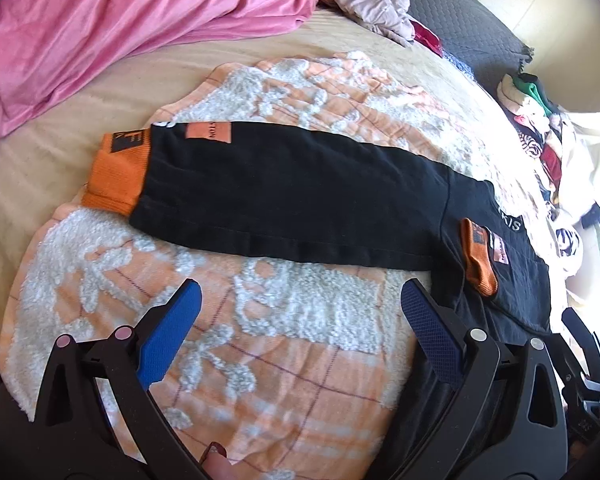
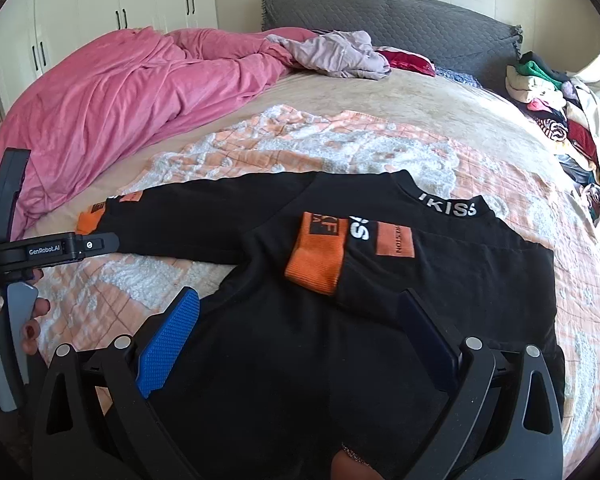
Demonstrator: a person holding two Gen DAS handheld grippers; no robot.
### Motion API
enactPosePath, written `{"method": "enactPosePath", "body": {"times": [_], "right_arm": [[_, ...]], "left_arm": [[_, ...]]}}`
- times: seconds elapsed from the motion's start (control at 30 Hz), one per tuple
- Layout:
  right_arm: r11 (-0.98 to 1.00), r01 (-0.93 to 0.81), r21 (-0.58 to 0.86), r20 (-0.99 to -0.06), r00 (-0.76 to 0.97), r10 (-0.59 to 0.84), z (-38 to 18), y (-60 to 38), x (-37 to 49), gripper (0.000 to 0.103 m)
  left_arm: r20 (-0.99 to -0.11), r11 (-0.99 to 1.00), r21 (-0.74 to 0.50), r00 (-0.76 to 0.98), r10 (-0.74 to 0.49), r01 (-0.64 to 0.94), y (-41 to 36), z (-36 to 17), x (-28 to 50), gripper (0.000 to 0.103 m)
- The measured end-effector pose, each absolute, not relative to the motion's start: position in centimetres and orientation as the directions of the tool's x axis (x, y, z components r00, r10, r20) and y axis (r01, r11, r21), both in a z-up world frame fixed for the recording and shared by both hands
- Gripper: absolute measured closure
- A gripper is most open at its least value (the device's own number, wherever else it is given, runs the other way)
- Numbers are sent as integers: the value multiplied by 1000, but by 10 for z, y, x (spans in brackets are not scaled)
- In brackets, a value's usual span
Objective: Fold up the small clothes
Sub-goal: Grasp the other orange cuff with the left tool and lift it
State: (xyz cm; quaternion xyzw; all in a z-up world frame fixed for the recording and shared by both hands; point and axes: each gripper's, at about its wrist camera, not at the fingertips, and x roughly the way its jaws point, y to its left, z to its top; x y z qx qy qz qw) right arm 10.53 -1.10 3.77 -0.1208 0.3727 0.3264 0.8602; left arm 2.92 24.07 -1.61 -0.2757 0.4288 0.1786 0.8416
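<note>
Black with orange cuffs, the small sweater (image 2: 340, 320) lies flat on an orange-and-white blanket (image 2: 340, 140) spread over the bed (image 2: 380, 92). Only the right wrist view shows its torso and lettered collar, with one sleeve folded across the chest toward 12 o'clock. The left wrist view shows the other sleeve (image 1: 284, 200) stretched out toward 10 o'clock. Left gripper (image 1: 300, 312) hovers with jaws spread wide over blanket; right gripper (image 2: 300, 320) hovers likewise, jaws apart, holding nothing, above the torso.
</note>
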Motion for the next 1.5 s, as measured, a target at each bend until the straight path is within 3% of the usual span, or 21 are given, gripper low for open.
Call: {"method": "enactPosePath", "body": {"times": [0.67,0.87,1.17,1.23,1.33,1.5], "right_arm": [[673,-739,29,-742,435,510,25,41,69,4],[658,-752,27,-747,422,513,22,44,60,4],[706,-708,15,-752,458,475,20,18,83,4],[721,-693,16,-755,464,463,18,12,91,4],[735,-678,25,-761,464,454,14,3,102,4],[742,-670,12,-769,468,436,8,-6,115,4]], "left_arm": [[-788,619,-432,608,94,-656,312,-44,-6,10],[-777,572,-454,618,121,-683,323,-57,-5,26],[-731,497,-515,661,171,-698,346,-65,1,40],[-725,496,-512,663,188,-701,351,-65,5,53],[-721,466,-534,668,184,-705,360,-70,9,59],[-715,464,-541,674,186,-701,366,-72,16,87]]}}
